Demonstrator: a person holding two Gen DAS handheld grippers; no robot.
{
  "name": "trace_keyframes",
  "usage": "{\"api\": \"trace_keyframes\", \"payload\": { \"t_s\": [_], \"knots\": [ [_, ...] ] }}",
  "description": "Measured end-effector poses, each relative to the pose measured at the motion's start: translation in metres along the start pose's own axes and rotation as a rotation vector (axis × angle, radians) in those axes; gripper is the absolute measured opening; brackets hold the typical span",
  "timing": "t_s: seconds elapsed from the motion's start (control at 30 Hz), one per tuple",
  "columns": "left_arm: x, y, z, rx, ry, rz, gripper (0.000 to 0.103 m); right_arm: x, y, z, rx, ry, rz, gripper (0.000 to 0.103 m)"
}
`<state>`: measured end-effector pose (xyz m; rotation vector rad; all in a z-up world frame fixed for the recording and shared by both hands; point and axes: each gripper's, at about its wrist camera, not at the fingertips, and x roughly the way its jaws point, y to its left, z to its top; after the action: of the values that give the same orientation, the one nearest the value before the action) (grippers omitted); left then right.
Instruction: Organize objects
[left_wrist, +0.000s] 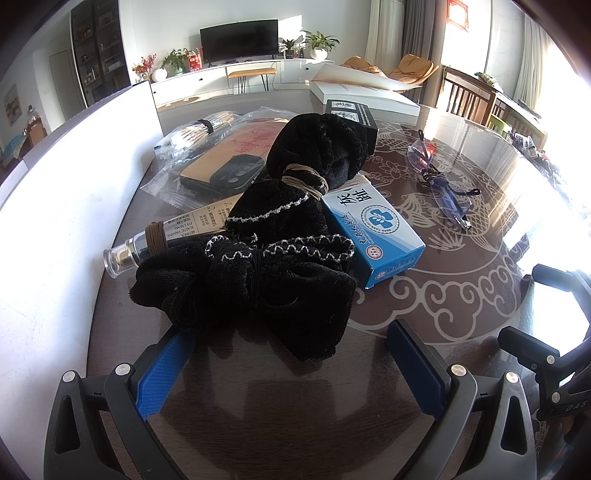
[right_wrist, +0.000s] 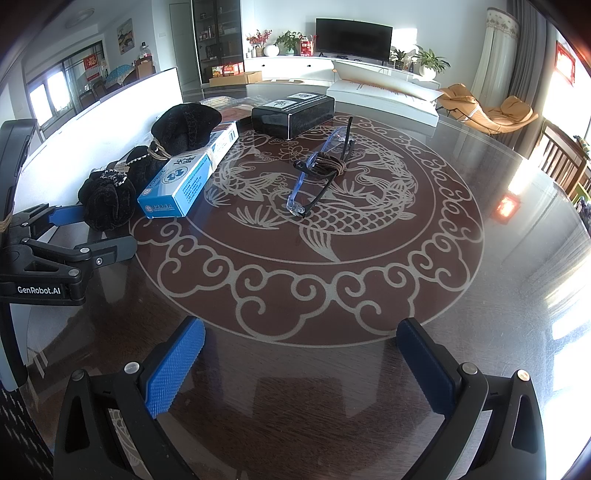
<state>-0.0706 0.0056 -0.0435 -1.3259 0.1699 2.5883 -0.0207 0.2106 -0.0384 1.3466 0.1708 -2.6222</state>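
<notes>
A black velvet pouch bundle (left_wrist: 266, 266), tied with tan and black bands, lies on the round glass table (left_wrist: 295, 398). Its near end reaches between the fingertips of my open left gripper (left_wrist: 291, 354), and I cannot tell whether the pads touch it. A blue-and-white box (left_wrist: 373, 236) leans against the bundle's right side. An eye cream tube (left_wrist: 177, 236) pokes out from under its left. In the right wrist view the bundle (right_wrist: 107, 199), box (right_wrist: 181, 181) and left gripper (right_wrist: 96, 230) sit far left. My right gripper (right_wrist: 301, 354) stands open over bare table, holding nothing.
Blue glasses wrapped in a brown cord (right_wrist: 321, 170) lie mid-table. Behind are a black box (right_wrist: 291, 110), a thick open book (right_wrist: 384, 96) and a bagged phone case (left_wrist: 221, 158). A white upright panel (left_wrist: 55, 221) runs along the left side. Chairs stand at the right.
</notes>
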Motion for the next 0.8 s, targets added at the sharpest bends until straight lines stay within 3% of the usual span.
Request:
{"api": "trace_keyframes", "payload": {
  "t_s": [0.53, 0.8],
  "knots": [
    [-0.001, 0.000, 0.000, -0.015, 0.010, 0.004, 0.103, 0.000, 0.000, 0.000, 0.000, 0.000, 0.000, 0.103],
    [-0.033, -0.007, -0.043, -0.053, 0.041, 0.038, 0.103, 0.001, 0.000, 0.002, 0.002, 0.000, 0.005, 0.103]
  ]
}}
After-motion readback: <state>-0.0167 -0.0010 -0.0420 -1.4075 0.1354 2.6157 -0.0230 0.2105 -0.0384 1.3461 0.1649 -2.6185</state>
